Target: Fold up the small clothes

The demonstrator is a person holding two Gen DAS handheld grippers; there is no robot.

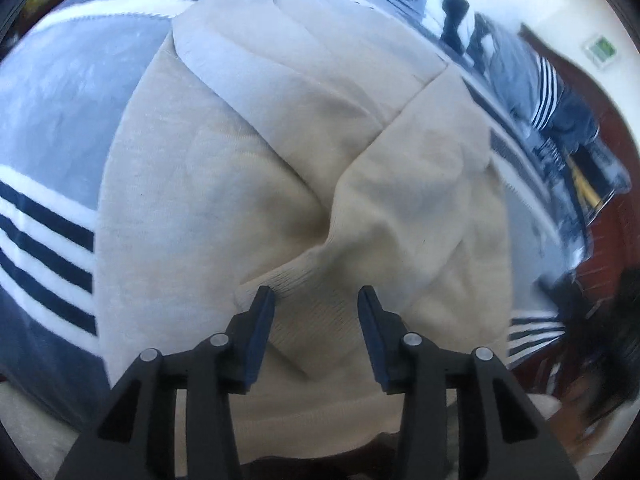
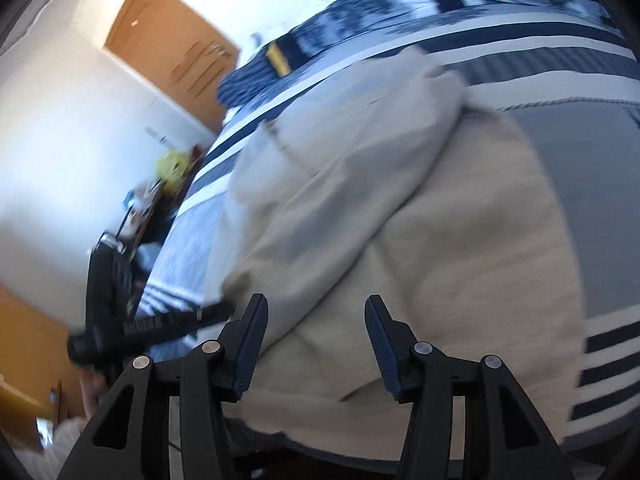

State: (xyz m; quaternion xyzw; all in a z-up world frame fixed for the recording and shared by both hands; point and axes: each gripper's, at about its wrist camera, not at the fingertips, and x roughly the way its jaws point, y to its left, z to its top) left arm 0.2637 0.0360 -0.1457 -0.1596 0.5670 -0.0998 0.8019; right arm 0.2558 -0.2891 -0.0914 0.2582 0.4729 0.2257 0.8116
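A striped blanket (image 1: 48, 128) in grey, white and navy covers the bed and carries everything else. On it lies a cream top (image 1: 224, 184), spread broad across the middle of both views, with its sleeves already laid inward so that they meet in a creased V near the centre. A ribbed cuff (image 1: 296, 280) ends one sleeve, just ahead of the left gripper.

The top looks like a soft knit: light, limp and without any stiffness of its own. It will likely sag from whatever point lifts it, and the layers may slide apart if only the upper one is caught. The blanket beneath is soft too, so a low pinch risks taking blanket along with the top. The firmer spots, by this judgement, are the ribbed cuff and the hem edge nearest the grippers, where doubled fabric gives the pads something to bite.

The left gripper (image 1: 316, 300) hangs over the cuff with its jaws standing partly apart, nothing pressed between them. The right gripper (image 2: 316, 312) hovers above the top's near edge, jaws also apart and empty. In the right view the left gripper (image 2: 160, 324) appears blurred at the top's left side.
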